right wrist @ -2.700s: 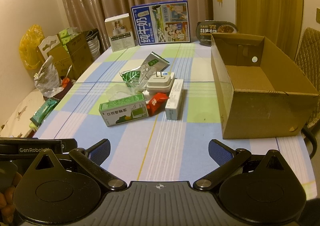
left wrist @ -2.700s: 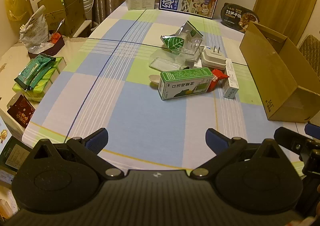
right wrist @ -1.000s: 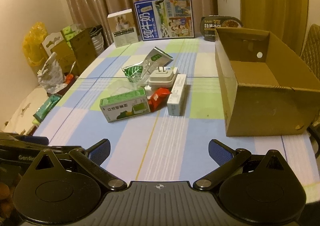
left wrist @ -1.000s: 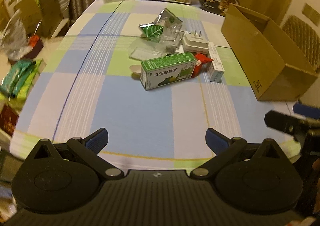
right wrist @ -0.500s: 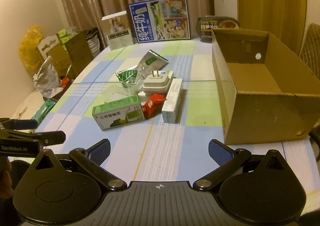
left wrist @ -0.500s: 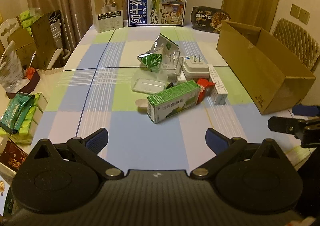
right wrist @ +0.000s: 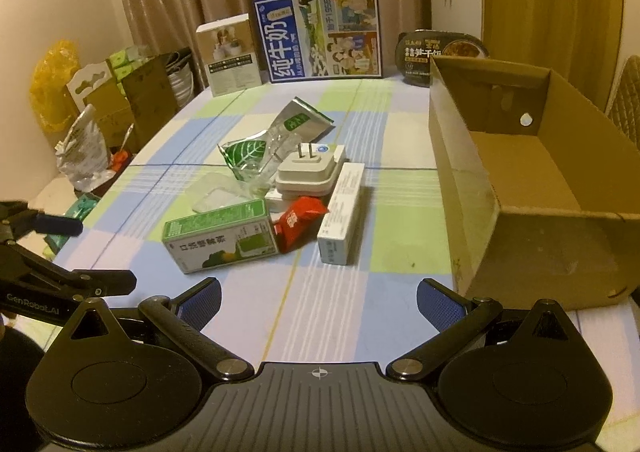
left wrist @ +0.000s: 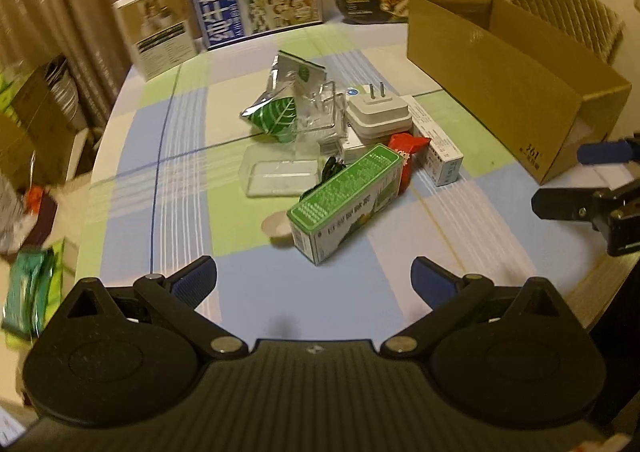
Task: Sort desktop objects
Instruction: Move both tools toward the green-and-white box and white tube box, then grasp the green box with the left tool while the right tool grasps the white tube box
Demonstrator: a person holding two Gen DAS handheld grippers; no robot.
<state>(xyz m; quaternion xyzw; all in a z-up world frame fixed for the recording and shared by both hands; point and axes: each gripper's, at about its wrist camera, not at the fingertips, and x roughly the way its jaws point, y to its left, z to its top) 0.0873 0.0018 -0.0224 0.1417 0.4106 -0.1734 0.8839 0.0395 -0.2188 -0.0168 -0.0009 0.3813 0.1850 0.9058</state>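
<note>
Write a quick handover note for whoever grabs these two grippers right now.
Left hand-held gripper: open, holding nothing, above the near table edge.
Right hand-held gripper: open, holding nothing, near the cardboard box.
Pile mid-table: green carton in front, red packet, long white box, white plug adapter, leaf-print foil pouch, clear plastic tray.
Done: nothing visible in the cardboard box so far.
Left: the whole pile is unsorted; the green carton is nearest.
</note>
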